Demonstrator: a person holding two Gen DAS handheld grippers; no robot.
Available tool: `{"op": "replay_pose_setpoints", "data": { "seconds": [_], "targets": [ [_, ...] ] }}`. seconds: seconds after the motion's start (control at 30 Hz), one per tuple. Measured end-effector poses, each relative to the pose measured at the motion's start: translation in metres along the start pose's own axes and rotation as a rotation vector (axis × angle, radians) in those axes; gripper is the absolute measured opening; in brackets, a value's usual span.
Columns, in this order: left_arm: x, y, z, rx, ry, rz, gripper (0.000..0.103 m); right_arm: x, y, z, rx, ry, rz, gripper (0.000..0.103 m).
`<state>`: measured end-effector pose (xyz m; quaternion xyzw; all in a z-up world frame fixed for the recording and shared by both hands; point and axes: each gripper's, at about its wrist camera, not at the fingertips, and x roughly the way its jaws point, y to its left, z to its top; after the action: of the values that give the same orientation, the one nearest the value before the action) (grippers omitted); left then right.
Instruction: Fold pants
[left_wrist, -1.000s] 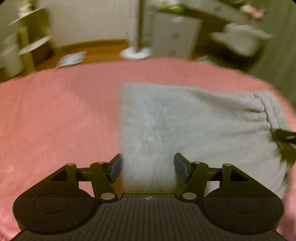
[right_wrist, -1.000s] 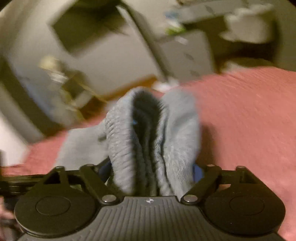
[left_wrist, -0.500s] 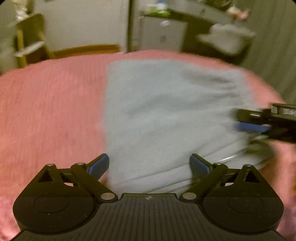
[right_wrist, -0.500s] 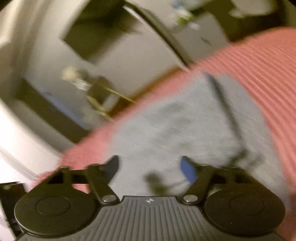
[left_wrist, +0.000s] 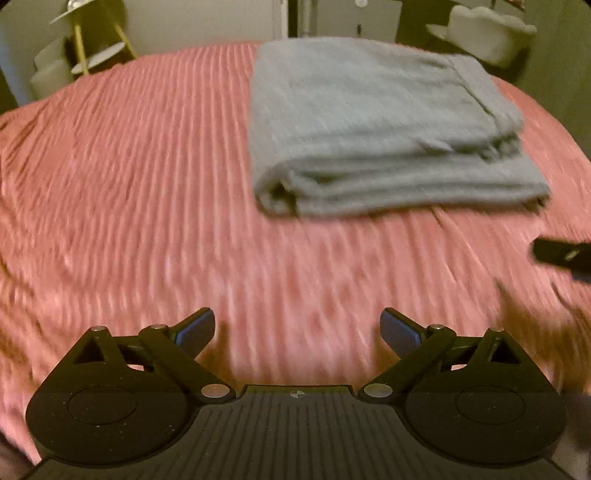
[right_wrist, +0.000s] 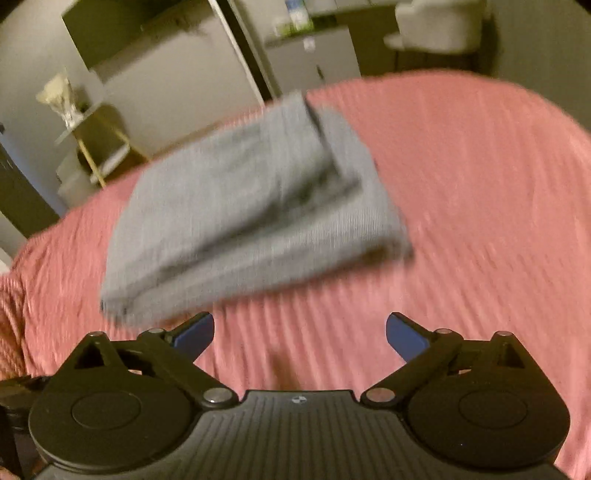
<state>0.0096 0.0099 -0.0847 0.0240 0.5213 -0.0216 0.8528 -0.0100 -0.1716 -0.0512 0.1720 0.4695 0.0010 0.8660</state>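
The grey pants (left_wrist: 376, 125) lie folded in a thick rectangle on the pink ribbed bedspread (left_wrist: 129, 184), with stacked layers showing along the near edge. They also show in the right wrist view (right_wrist: 251, 206), ahead and left of centre. My left gripper (left_wrist: 297, 330) is open and empty, well short of the pants. My right gripper (right_wrist: 300, 330) is open and empty, just short of the stack's near corner. Part of the right gripper (left_wrist: 565, 254) shows at the right edge of the left wrist view.
Beyond the bed stand a shelf with yellow legs (left_wrist: 88, 48), a white cabinet (right_wrist: 314, 62) and a pale chair (left_wrist: 484, 29). The bedspread (right_wrist: 480, 177) stretches wide to the right of the pants.
The right gripper let go of the pants' waistband end and opened. Both grippers pulled back from the stack, which now lies flat and further ahead in both views.
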Motion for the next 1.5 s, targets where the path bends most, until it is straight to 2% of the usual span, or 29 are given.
{"op": "replay_pose_setpoints", "data": {
  "seconds": [0.1, 0.17, 0.2, 0.27, 0.33, 0.43, 0.57, 0.7, 0.9, 1.0, 1.23, 1.5],
  "targets": [
    [-0.016, -0.013, -0.017, 0.019, 0.002, 0.04, 0.099, -0.013, 0.008, -0.021, 0.003, 0.049, -0.065, 0.099],
    [-0.028, -0.018, -0.023, 0.045, -0.017, 0.093, 0.099, -0.032, 0.011, -0.039, 0.006, 0.101, -0.096, 0.099],
    [-0.035, -0.021, -0.025, 0.059, -0.028, 0.134, 0.099, -0.039, 0.015, -0.042, -0.013, 0.116, -0.084, 0.099],
    [-0.048, -0.025, -0.029, 0.076, -0.048, 0.166, 0.099, -0.053, 0.026, -0.051, -0.047, 0.091, -0.082, 0.099],
    [-0.056, -0.029, -0.027, 0.064, -0.055, 0.151, 0.099, -0.063, 0.037, -0.055, -0.071, 0.047, -0.154, 0.099],
    [-0.067, -0.029, -0.016, 0.025, -0.054, 0.127, 0.099, -0.068, 0.047, -0.044, -0.11, 0.076, -0.185, 0.099],
    [-0.08, -0.034, -0.003, 0.018, -0.121, 0.193, 0.1, -0.067, 0.06, -0.03, -0.106, 0.032, -0.224, 0.099],
    [-0.07, -0.033, 0.008, 0.052, -0.124, 0.217, 0.101, -0.058, 0.074, -0.029, -0.179, 0.001, -0.253, 0.1],
    [-0.042, -0.02, 0.02, -0.011, -0.087, 0.204, 0.101, -0.038, 0.074, -0.03, -0.203, 0.014, -0.202, 0.1],
    [-0.027, -0.02, 0.026, -0.022, -0.056, 0.218, 0.101, -0.026, 0.07, -0.028, -0.206, 0.016, -0.226, 0.1],
    [-0.013, -0.033, 0.035, 0.013, -0.032, 0.155, 0.101, -0.011, 0.059, -0.019, -0.192, 0.04, -0.254, 0.1],
    [-0.009, -0.051, 0.043, 0.075, -0.039, 0.162, 0.101, -0.014, 0.051, -0.012, -0.194, 0.034, -0.283, 0.1]
  ]
}}
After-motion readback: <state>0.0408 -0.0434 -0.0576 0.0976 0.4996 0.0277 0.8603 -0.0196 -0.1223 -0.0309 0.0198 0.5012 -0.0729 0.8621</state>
